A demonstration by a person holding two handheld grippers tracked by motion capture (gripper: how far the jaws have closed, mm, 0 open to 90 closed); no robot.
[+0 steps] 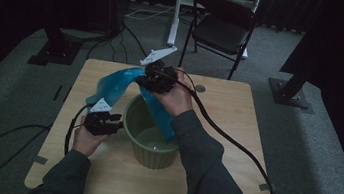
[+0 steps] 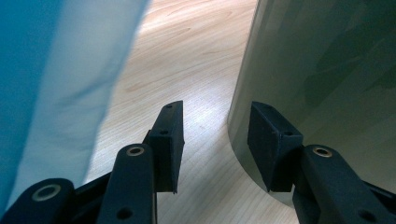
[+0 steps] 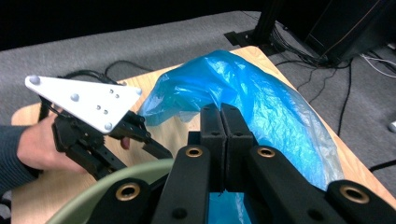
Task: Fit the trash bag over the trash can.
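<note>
Dimly lit, wooden table [image 1: 235, 135], grey carpet [image 1: 313, 161], black folding chair [image 1: 222, 25]

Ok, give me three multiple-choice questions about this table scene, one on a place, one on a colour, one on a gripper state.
1. Where does the ribbed green ceramic pot stand?
A. on the wooden table
B. on the folding chair
C. on the floor

2. What colour is the thin plastic bag?
A. red
B. blue
C. white

3. How is the right gripper?
A. wide open
B. lying on the table
C. shut on the bag

Answers: 1 A, the pot sits on the tabletop; 2 B, the film is blue; 3 C, its jaws meet on the bag's film.
</note>
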